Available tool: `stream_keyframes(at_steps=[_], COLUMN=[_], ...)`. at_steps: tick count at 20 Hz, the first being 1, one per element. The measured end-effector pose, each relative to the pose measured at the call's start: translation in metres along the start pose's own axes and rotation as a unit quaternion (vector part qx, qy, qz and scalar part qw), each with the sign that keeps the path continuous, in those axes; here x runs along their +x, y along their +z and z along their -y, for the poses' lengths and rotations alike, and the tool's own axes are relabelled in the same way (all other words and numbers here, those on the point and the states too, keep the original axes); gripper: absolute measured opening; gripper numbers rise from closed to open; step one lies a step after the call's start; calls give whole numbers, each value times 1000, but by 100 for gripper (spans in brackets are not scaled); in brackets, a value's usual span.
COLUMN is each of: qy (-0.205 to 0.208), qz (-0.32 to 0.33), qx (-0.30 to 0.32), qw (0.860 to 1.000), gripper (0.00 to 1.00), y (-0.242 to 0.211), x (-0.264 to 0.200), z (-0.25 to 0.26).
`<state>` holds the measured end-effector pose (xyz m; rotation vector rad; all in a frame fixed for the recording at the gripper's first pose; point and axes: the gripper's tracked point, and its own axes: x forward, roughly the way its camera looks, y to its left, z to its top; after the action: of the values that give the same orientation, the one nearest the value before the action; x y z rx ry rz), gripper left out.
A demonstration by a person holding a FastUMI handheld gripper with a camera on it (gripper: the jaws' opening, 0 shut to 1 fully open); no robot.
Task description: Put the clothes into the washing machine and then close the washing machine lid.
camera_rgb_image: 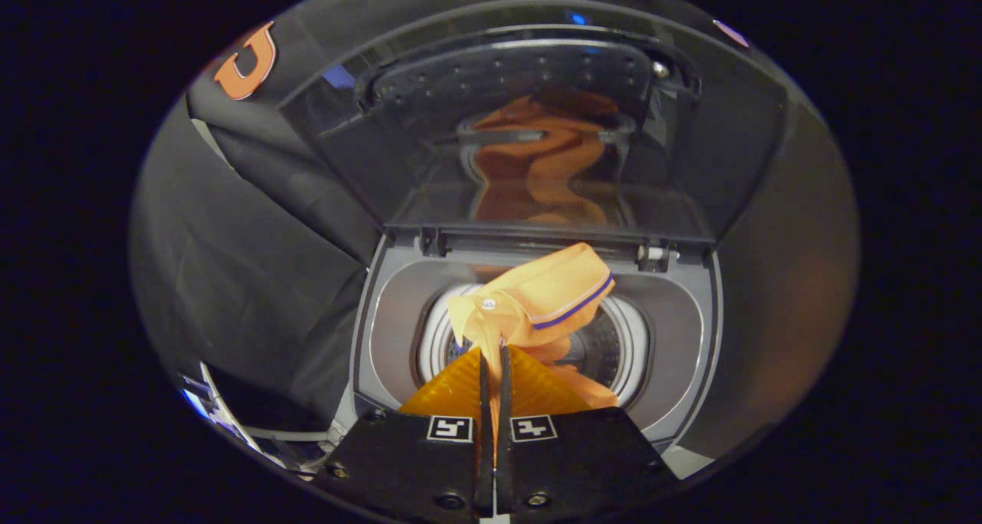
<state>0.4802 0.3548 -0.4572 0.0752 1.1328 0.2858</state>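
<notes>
An orange garment (537, 298) with a purple stripe and a small button hangs from my gripper (493, 349), whose two fingers are shut on a pinch of the cloth. It dangles over the round drum opening (614, 347) of a small grey top-loading washing machine (683, 332), with part of the cloth trailing down into the drum just ahead of the fingers. The machine's dark see-through lid (537, 125) stands open and upright beyond the drum, hinged at the far edge, and mirrors the orange cloth.
Black booth cloth (253, 278) hangs to the left and right of the machine. A pale wire frame (222, 416) shows low at the left beside the machine's near corner.
</notes>
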Motion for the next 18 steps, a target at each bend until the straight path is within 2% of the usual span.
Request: stream_keyframes(at_steps=[5, 14, 17, 18], qy=[-13, -38, -41, -50], qz=[-26, -33, -14, -8], qx=[12, 17, 13, 9], qw=[999, 999, 999, 999], gripper=[5, 7, 13, 39], y=[-11, -14, -8, -7], x=[4, 6, 6, 5], z=[1, 8, 11, 13])
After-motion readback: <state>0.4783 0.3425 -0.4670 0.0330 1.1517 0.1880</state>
